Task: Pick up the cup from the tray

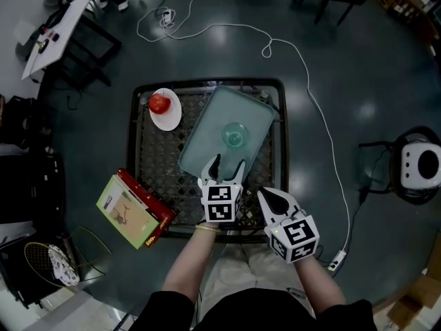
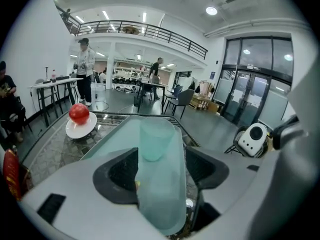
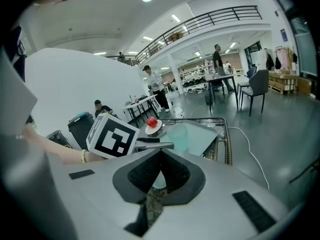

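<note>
**Head view.** Approach stage of the pick. The left gripper [image 1: 226, 165], forearm extended and tilted downward, hovered over the near end of the tray [image 1: 204, 140] with its fingers apart. They were aimed at the translucent green cup [image 1: 234, 136], which stood upright and untouched near the tray's middle. The right gripper [image 1: 266, 197] hung just off the tray's near right corner.

**Left gripper view.** The cup [image 2: 156, 138] stood ahead of the spread jaws, on their centreline but not yet between them. The next move probably called for advancing along the tray until the pads flanked the cup, then closing gently.

**Right gripper view.** The jaws met at their tips and held nothing.
</note>
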